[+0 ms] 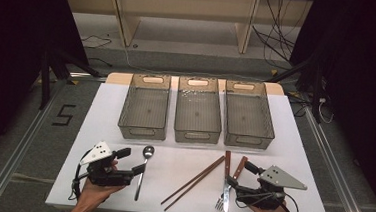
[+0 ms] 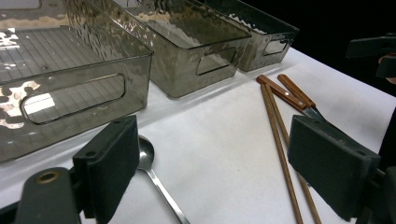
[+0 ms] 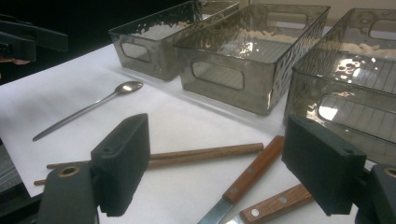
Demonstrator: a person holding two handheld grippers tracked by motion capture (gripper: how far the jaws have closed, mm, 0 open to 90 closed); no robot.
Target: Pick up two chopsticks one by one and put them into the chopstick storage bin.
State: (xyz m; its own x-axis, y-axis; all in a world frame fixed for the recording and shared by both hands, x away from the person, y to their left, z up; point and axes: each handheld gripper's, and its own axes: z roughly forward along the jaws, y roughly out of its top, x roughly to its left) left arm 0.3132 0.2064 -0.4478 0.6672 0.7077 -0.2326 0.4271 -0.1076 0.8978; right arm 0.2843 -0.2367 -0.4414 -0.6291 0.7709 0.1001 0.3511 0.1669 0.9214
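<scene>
On the white table (image 1: pixel 183 151) lie a metal spoon (image 1: pixel 144 168), a pair of brown chopsticks (image 1: pixel 193 180), and a knife and fork with wooden handles (image 1: pixel 227 181). My left gripper (image 1: pixel 131 161) rests near the front left with its jaws wide apart; one jaw is over the spoon's handle. In the left gripper view the gripper (image 2: pixel 219 172) holds nothing, with the spoon (image 2: pixel 147 158) by its left jaw and the chopsticks (image 2: pixel 280 140) on the right. My right gripper (image 1: pixel 242 174) stands open over the wooden handles; in the right gripper view this gripper (image 3: pixel 223 165) is empty above the chopsticks (image 3: pixel 201 154) and a handle (image 3: pixel 254 170).
Three clear grey bins stand side by side at the back of the table: left (image 1: pixel 145 107), middle (image 1: pixel 198 109), right (image 1: pixel 248 114); all look empty. Bare white surface lies between the bins and the cutlery. The floor beyond the table has cables and a wooden frame.
</scene>
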